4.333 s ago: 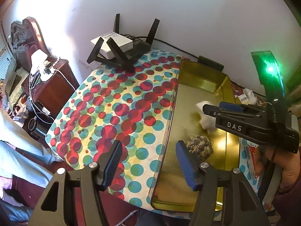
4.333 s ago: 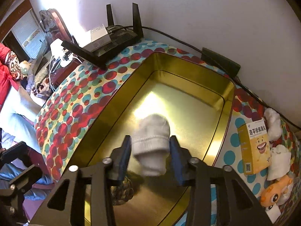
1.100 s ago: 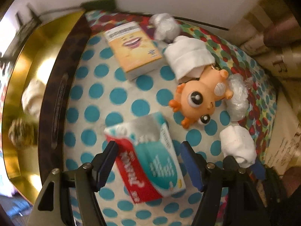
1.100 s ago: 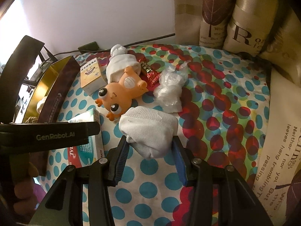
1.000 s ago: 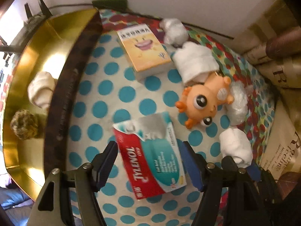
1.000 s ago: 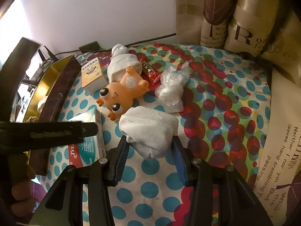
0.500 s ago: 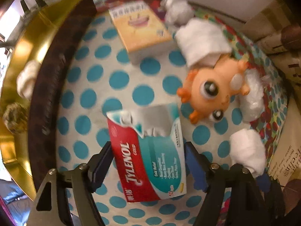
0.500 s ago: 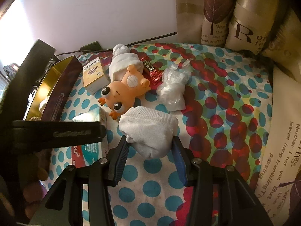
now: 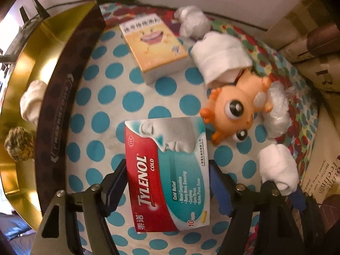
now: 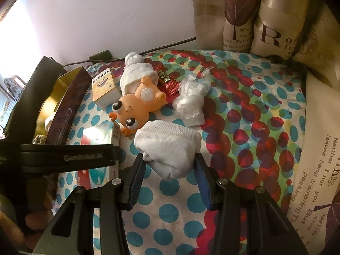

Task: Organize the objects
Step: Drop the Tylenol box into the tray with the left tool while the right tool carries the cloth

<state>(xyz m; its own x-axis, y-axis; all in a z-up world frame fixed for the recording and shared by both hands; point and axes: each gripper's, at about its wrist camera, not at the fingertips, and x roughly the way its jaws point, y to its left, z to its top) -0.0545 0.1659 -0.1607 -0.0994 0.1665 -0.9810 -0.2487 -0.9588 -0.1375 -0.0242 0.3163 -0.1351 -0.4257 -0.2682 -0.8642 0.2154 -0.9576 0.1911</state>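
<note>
A red and teal Tylenol box (image 9: 167, 174) lies flat on the dotted cloth. My left gripper (image 9: 167, 189) is open, with one finger on each side of the box and close to its edges. My right gripper (image 10: 169, 178) is open around a rolled white sock (image 10: 167, 146), which also shows in the left wrist view (image 9: 278, 170). The gold tray (image 9: 12, 182) at the left holds a white sock (image 9: 31, 99) and a mottled ball (image 9: 18, 146).
An orange toy (image 9: 235, 110), a yellow box (image 9: 154, 46), a folded white cloth (image 9: 221, 57), a red wrapper (image 10: 169, 84) and crumpled plastic (image 10: 190, 104) lie on the cloth. Printed cushions (image 10: 265, 17) stand at the back right. A cable (image 10: 170, 44) runs along the wall.
My left gripper has come from the tray to the Tylenol box and moved down, so its fingers now flank it. My right gripper has left the tray's sock and stands around another one.
</note>
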